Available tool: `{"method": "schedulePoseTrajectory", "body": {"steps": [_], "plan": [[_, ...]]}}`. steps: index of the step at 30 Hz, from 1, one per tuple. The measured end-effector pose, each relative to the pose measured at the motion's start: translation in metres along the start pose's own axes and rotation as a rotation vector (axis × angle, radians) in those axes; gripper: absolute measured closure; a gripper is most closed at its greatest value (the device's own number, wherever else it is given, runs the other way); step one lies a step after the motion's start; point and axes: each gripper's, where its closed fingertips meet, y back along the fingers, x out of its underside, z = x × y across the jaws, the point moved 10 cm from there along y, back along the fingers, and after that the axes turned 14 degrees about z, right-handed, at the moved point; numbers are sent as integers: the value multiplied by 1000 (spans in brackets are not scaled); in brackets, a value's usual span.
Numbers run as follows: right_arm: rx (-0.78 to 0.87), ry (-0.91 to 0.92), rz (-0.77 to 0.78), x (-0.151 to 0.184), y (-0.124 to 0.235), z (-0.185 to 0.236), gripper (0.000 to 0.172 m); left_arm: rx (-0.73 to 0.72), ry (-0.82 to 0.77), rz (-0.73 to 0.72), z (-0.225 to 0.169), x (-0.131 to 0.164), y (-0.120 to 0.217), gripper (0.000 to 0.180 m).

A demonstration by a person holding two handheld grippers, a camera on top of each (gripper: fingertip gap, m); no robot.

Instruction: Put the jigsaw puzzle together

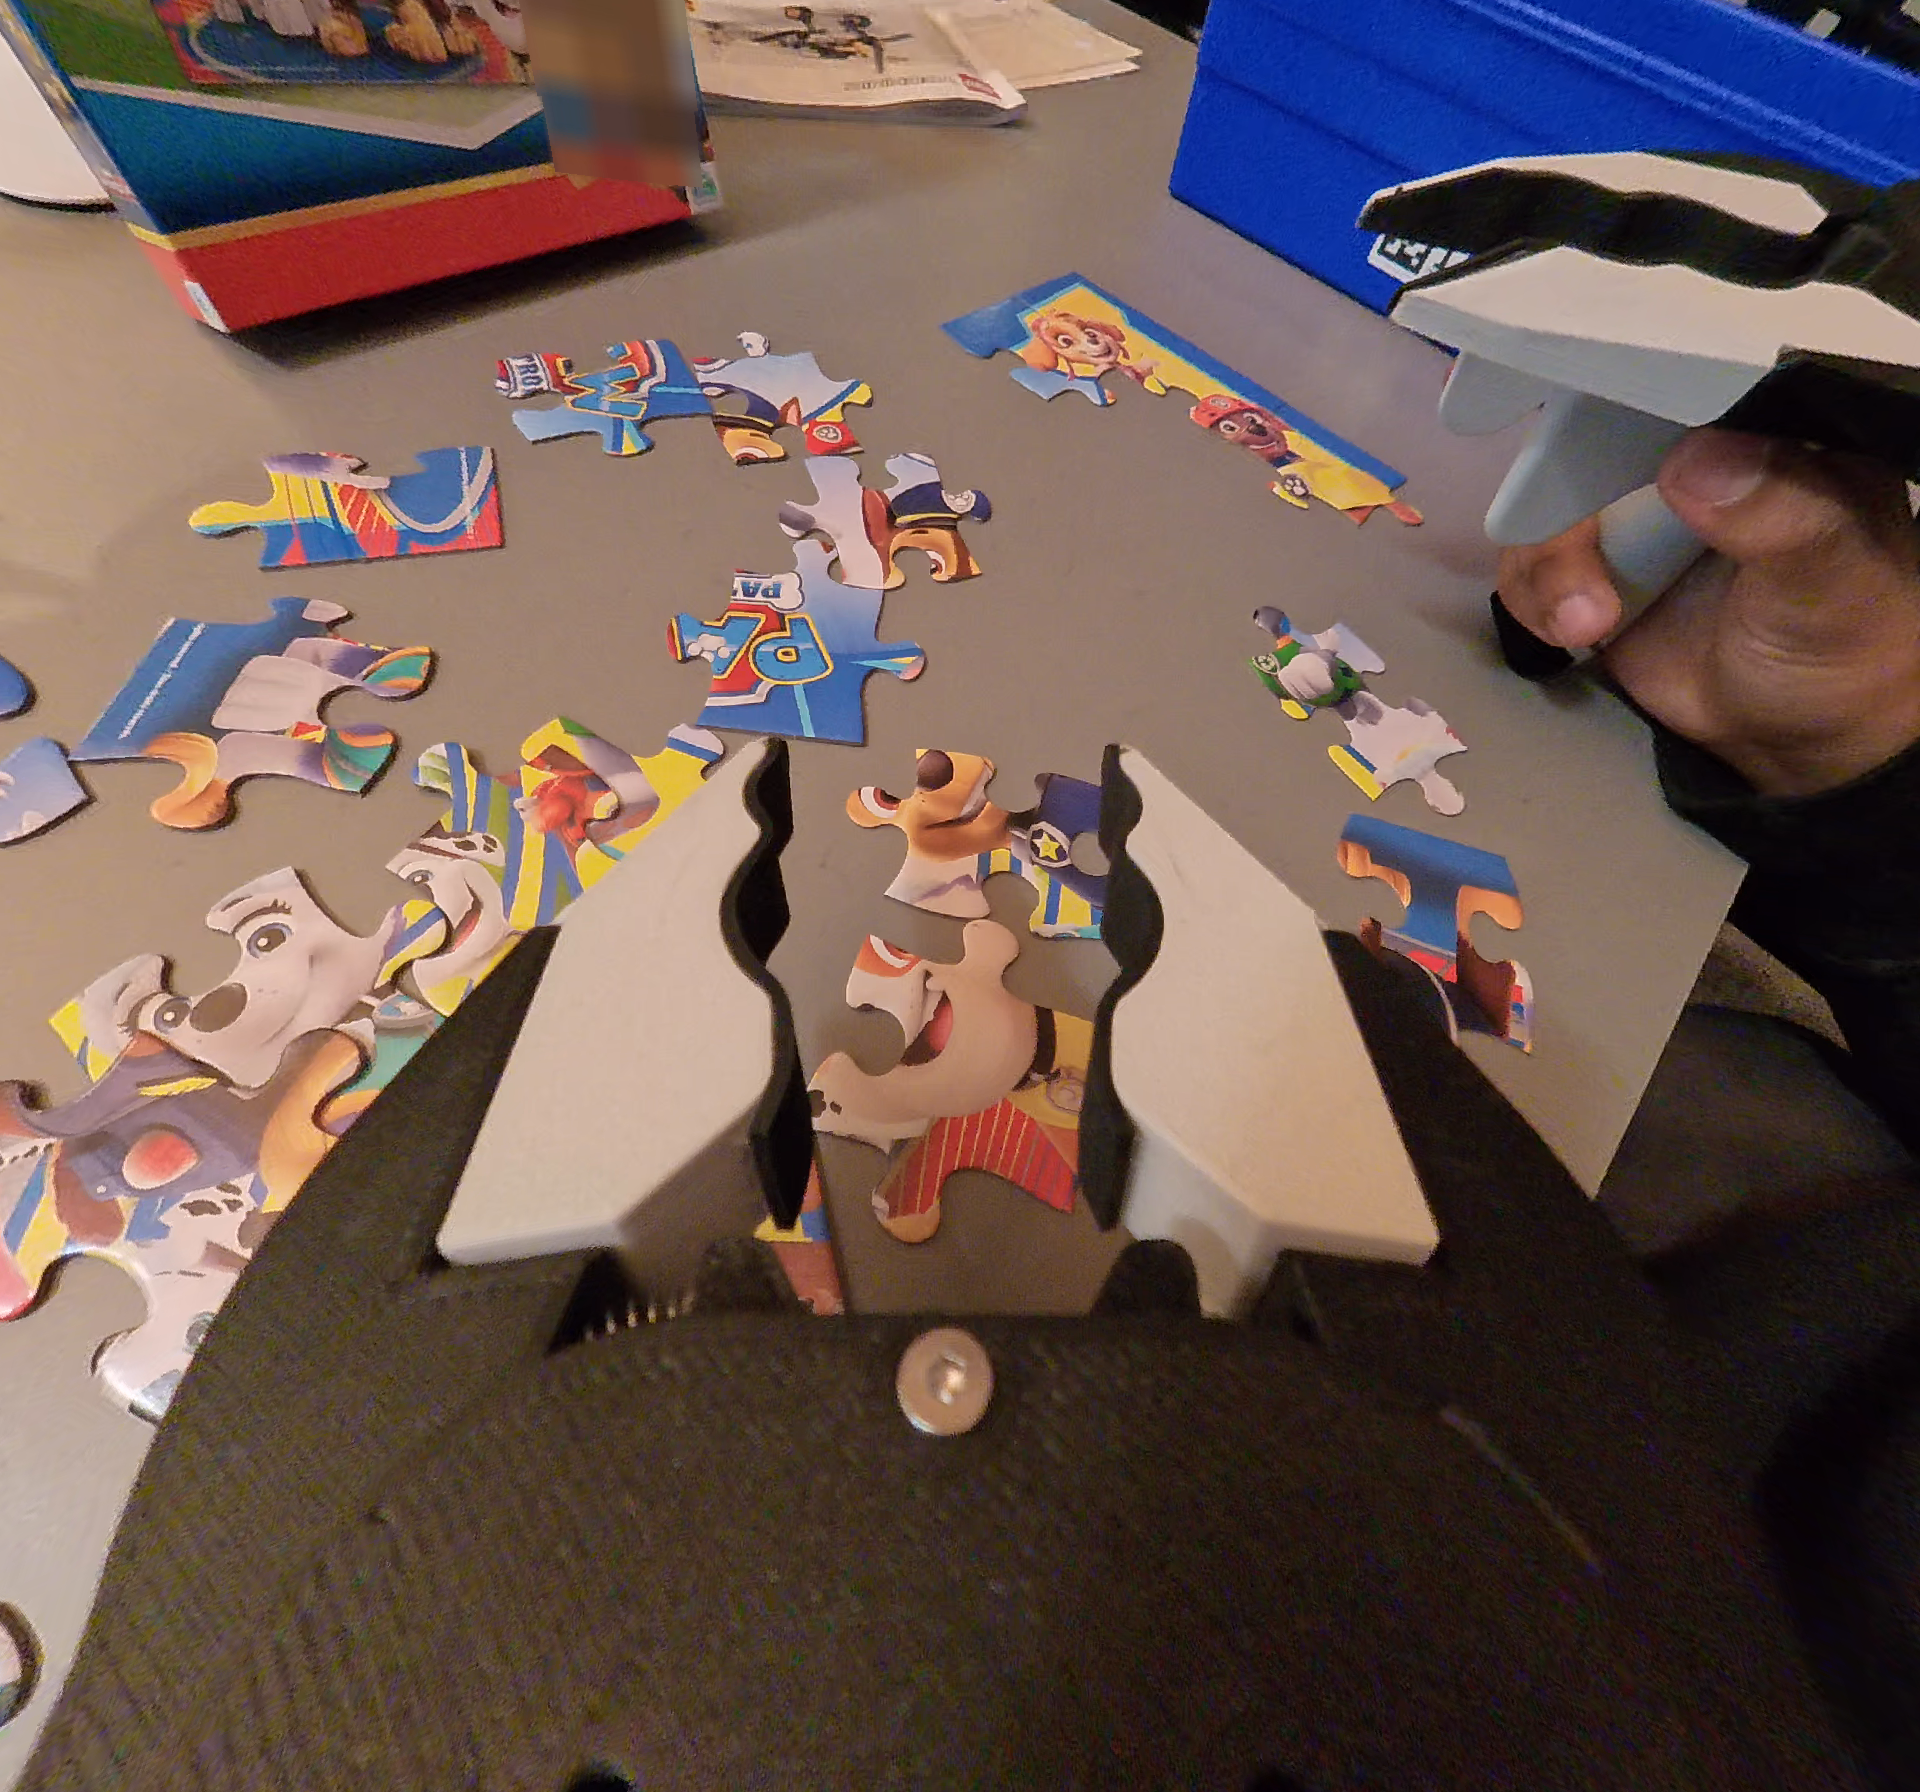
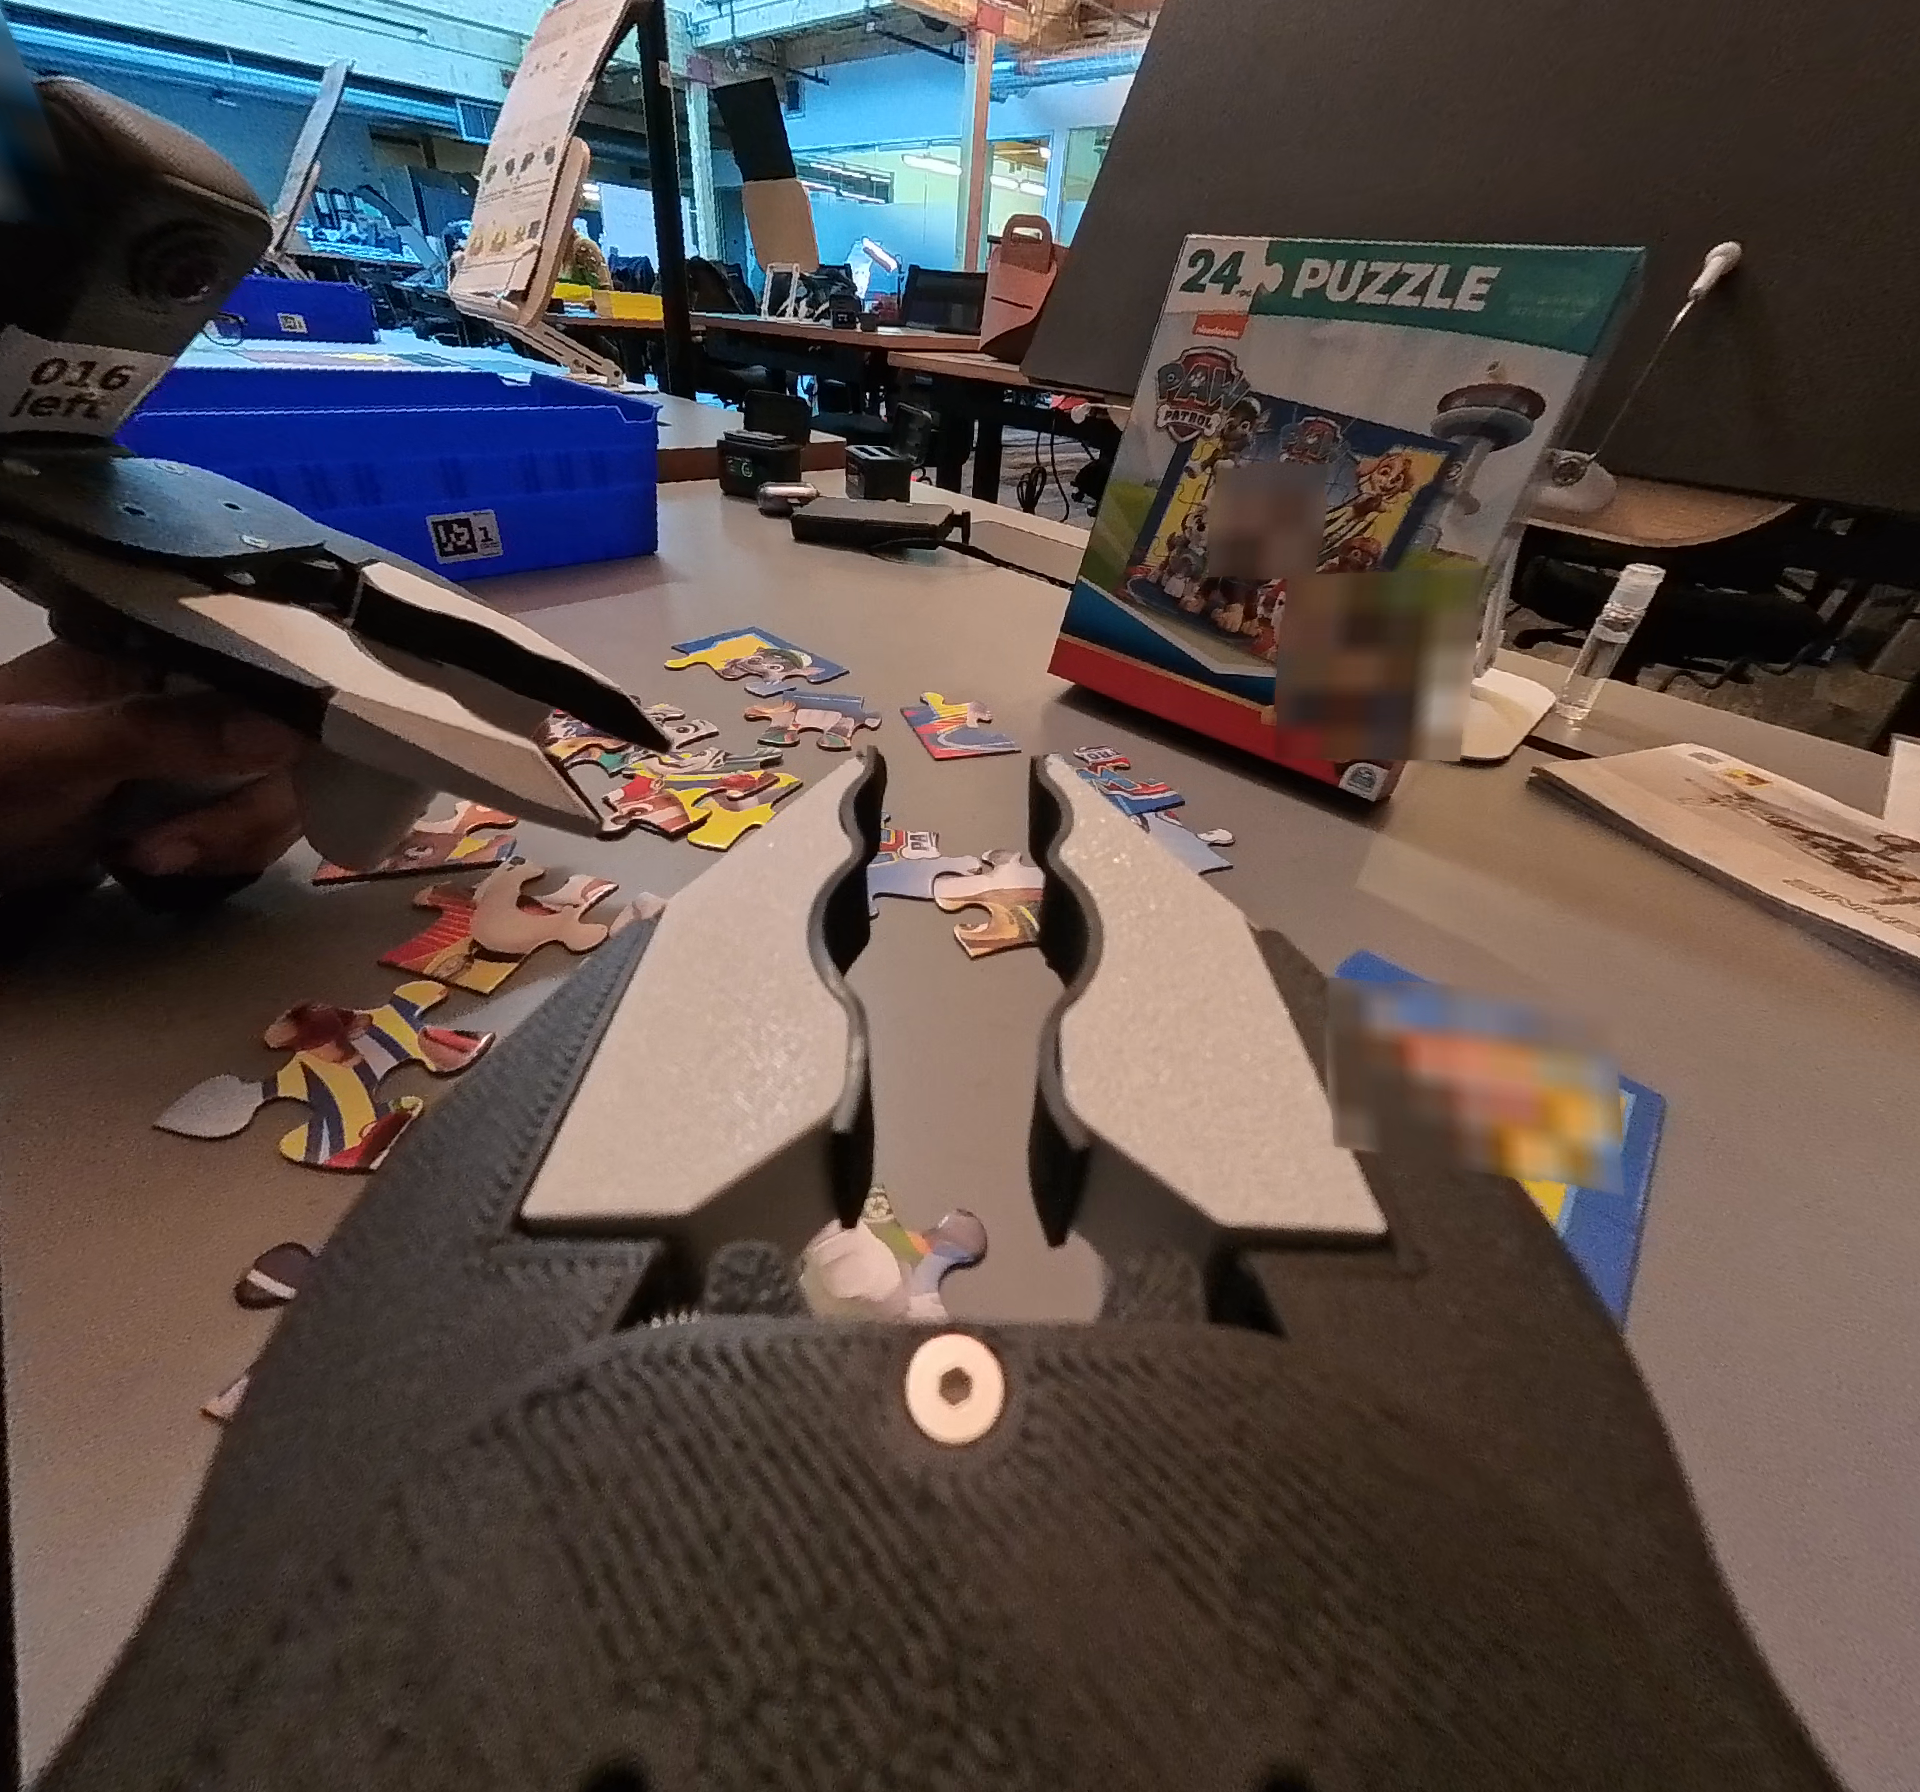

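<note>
Your left gripper (image 1: 940,786): jaws wide, nothing held, above the grey table (image 1: 1091,215) w/ a tan-dog puzzle piece (image 1: 935,838) lying between its tips. Your right gripper (image 2: 954,776): jaws narrow, nothing gripped, held over loose pieces (image 2: 977,885) nr the puzzle box (image 2: 1351,495); blue bin (image 2: 416,454) behind.

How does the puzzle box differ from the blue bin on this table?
The puzzle box stands upright and is covered in colourful cartoon art with a red lower band; the blue bin sits low and wide in plain blue plastic. The box is closed cardboard, the bin open-topped. From the right wrist view, the box is on the right, the bin on the left. Both rest on the grey table beyond the loose puzzle pieces.
</note>
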Motion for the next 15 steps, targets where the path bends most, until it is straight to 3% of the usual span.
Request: {"method": "schedulePoseTrajectory", "body": {"steps": [15], "plan": [[20,37,10,0,-1,5,143,-9,0,14,0,0,-1,121]]}}
